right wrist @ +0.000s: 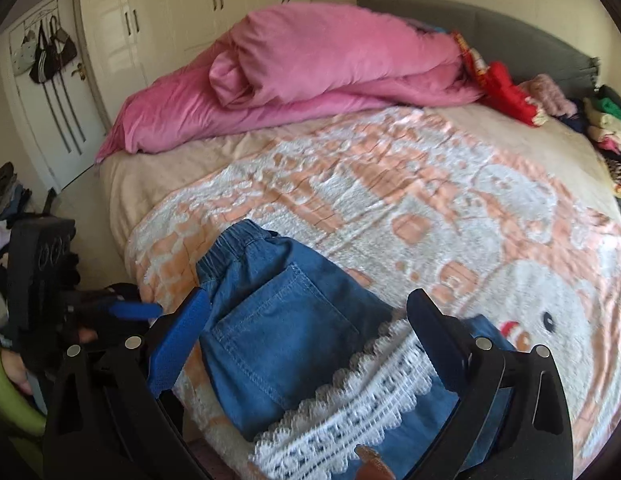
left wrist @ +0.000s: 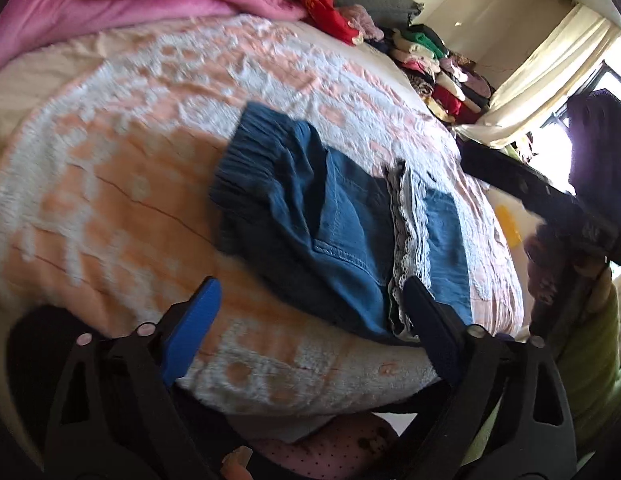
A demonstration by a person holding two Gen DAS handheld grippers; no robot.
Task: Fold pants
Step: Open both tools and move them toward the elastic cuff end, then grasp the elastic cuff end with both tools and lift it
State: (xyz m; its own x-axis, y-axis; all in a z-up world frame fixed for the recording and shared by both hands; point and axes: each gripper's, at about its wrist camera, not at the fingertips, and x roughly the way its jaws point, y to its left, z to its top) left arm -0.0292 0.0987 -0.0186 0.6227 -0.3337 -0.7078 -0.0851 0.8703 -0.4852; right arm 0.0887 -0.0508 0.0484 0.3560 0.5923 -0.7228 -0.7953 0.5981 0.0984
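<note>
Hovering over the bed, I had both tongs spread wide with nothing clamped. The small blue denim pants with the white lace trim (right wrist: 286, 344) lay folded on the peach-and-white fuzzy blanket (right wrist: 390, 200), right under my right gripper (right wrist: 310, 328), its pads either side of the cloth but not pinching it. My left gripper (left wrist: 310, 300) hung at the blanket's near edge, the pants just ahead. A rumpled pink duvet (right wrist: 310, 64) sat well beyond.

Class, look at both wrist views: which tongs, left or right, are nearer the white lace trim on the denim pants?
Right. The right tongs hover open directly over the lace trim; the left tongs sit open at the pants' near edge, beside the lace.
</note>
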